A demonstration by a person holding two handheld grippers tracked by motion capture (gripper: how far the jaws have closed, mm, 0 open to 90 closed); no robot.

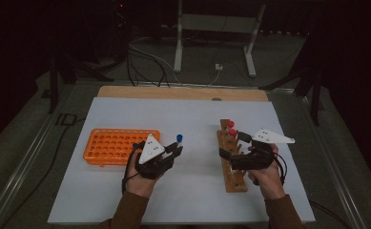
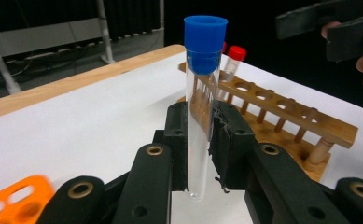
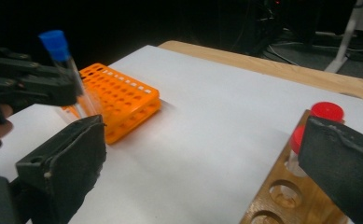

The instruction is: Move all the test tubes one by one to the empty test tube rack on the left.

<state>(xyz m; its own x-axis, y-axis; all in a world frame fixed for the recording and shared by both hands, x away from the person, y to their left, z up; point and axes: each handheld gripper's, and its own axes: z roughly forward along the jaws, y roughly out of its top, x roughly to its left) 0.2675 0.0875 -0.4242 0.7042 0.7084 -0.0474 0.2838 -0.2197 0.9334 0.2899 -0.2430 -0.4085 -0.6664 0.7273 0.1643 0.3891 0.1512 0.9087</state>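
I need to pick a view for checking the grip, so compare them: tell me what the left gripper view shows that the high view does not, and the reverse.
Left gripper view alone: the left gripper's pads pressed on the clear blue-capped tube, held upright.

High view alone: the whole orange rack, both hands, the table's wooden far edge and the floor stand beyond.

Both: the tube, the wooden rack with red-capped tubes, and the right gripper, open.
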